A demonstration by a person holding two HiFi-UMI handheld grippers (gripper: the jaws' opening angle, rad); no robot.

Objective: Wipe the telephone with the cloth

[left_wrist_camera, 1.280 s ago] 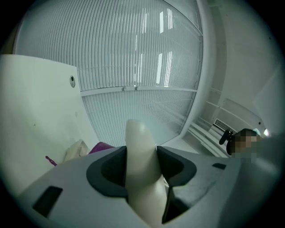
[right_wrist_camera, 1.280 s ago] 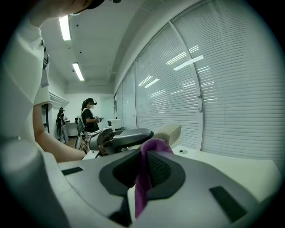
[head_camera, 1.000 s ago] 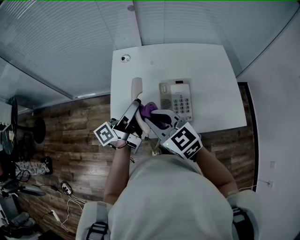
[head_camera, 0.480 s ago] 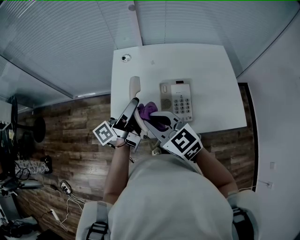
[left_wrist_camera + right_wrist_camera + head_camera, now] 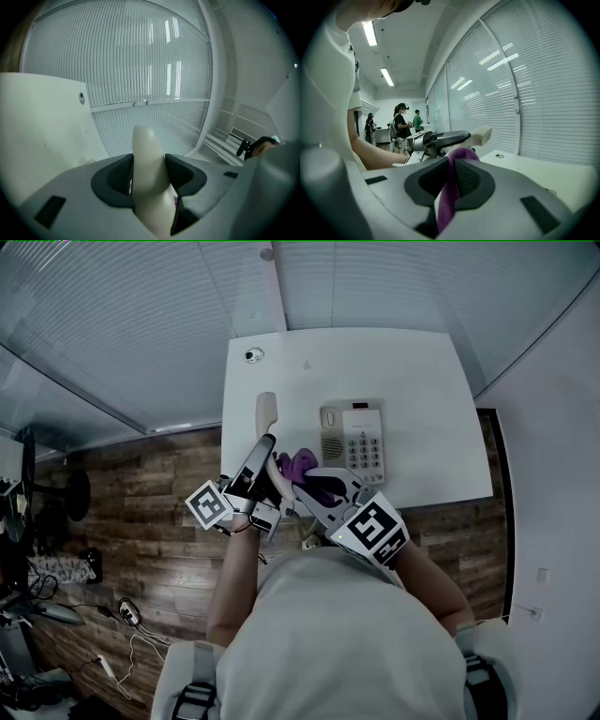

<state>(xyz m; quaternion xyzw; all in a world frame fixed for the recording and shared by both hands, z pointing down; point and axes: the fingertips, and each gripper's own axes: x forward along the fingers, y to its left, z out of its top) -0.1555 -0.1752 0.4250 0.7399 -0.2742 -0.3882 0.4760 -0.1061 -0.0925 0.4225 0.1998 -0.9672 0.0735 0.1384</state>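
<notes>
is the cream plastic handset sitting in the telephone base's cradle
No, the left gripper grips the cream plastic handset, left of the telephone base.

A white desk (image 5: 412,371) carries the telephone (image 5: 354,442) (keypad side up, near the desk's front edge). The cream handset (image 5: 267,412) is off the base, to its left, with its lower end at the tip of the left tongs (image 5: 268,446). Just beside them, the right tongs (image 5: 306,480) carry a bunched purple cloth (image 5: 300,463) against the handset's lower part. Wood-plank floor (image 5: 141,493) shows left of the desk.
</notes>
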